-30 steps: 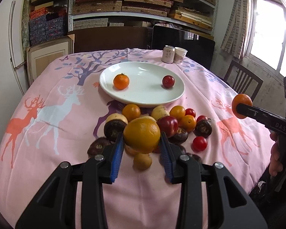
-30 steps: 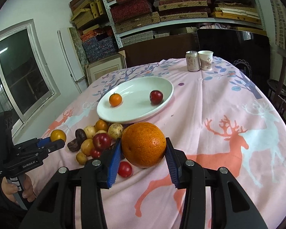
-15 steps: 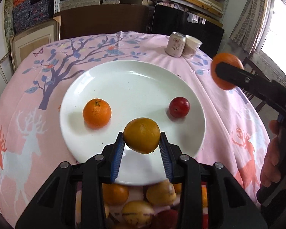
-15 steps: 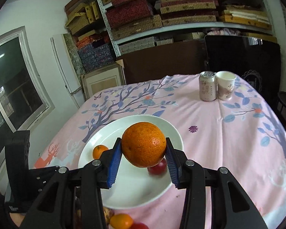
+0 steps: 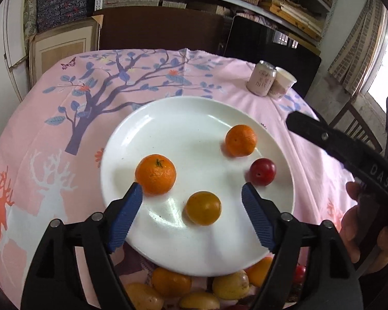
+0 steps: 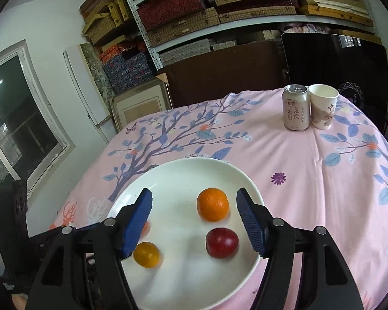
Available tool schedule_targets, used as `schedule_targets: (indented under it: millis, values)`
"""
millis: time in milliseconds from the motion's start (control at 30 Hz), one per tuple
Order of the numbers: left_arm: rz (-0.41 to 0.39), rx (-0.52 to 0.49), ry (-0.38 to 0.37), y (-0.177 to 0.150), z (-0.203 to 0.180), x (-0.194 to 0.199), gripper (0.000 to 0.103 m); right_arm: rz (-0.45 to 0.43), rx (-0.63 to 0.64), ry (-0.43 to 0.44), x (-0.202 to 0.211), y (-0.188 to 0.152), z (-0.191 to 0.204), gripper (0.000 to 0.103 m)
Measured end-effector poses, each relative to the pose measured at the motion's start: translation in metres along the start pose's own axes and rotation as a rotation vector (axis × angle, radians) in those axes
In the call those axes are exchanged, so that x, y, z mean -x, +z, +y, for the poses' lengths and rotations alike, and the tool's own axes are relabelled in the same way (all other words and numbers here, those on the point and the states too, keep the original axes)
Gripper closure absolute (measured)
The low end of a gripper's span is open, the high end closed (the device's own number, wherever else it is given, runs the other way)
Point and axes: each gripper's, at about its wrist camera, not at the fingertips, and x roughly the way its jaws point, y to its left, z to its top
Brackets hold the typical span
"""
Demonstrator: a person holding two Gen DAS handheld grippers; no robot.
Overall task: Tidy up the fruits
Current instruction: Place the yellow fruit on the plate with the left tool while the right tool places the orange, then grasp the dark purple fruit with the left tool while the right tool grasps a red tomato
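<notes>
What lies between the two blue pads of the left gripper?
In the left wrist view, the yellow-orange fruit lies on the white plate between the open left gripper pads, touching neither.

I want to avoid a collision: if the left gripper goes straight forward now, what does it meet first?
Probably the yellow-orange fruit on the white plate, between the open left gripper fingers; depth is uncertain.

a: the plate (image 5: pixel 168 118) looks like glossy white ceramic, you can see glare on it. tablecloth (image 5: pixel 51 129) is matt printed cloth.

b: yeah. the gripper pads (image 5: pixel 125 215) are ribbed blue rubbery stuff on matt black plastic. the tangerine (image 5: pixel 155 174) skin is pebbly, the plum (image 6: pixel 222 242) smooth and shiny. the can (image 6: pixel 296 111) is metal, the cup (image 6: pixel 323 111) paper.
</notes>
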Motion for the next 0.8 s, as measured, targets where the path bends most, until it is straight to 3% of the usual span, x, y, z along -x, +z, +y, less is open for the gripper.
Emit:
schedule_targets:
  millis: [100,300,467,667,733,800]
  values:
    - [-0.042,-0.001,-0.020,-0.016,0.003,0.036,0.017,-0.014,0.008,0.012,0.037,-0.018,0.004,0.031]
    - [-0.081,-0.114,0.026,-0.090,0.021,0.096,0.016,-0.036,0.041,-0.010,0.102,-0.096,0.005,0.023]
    - [-0.063,-0.131,0.083,-0.140,0.051,0.109,0.016,-0.022,-0.033,0.031,0.121,-0.152,-0.008,0.023]
    - [-0.008,-0.122,0.125,-0.161,0.064,0.095,0.016,-0.018,-0.017,-0.002,0.126,-0.173,-0.003,0.023]
    - [0.011,-0.130,0.130,-0.160,0.061,0.086,0.021,-0.009,0.004,-0.019,0.125,-0.177,0.000,0.023]
    - [0.034,-0.140,0.132,-0.155,0.056,0.074,0.039,-0.010,0.017,-0.028,0.125,-0.178,0.002,0.023]
